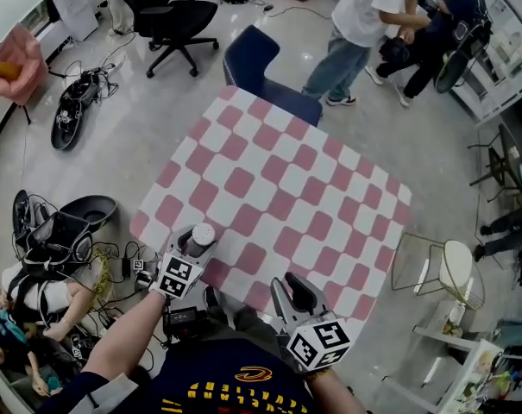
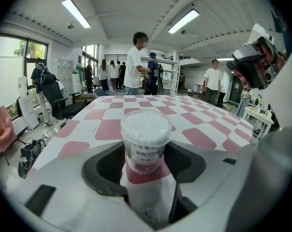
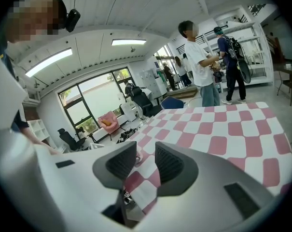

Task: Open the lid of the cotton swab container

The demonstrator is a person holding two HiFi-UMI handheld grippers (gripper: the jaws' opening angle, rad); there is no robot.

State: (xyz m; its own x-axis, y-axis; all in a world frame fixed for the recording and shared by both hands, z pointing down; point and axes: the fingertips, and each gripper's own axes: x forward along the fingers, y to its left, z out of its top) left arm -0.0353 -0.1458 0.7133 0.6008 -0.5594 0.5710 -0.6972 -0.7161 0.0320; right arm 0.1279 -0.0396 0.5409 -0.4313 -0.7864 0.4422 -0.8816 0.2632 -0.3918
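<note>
Left gripper view: left claw [image 2: 146,166] apart, straddling cotton swab container [image 2: 145,146], likely to brace; right claw [image 3: 145,161] ajar, empty.

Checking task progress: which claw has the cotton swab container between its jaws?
The left claw: the cotton swab container stands between its jaws; the right claw frames only tablecloth.
</note>
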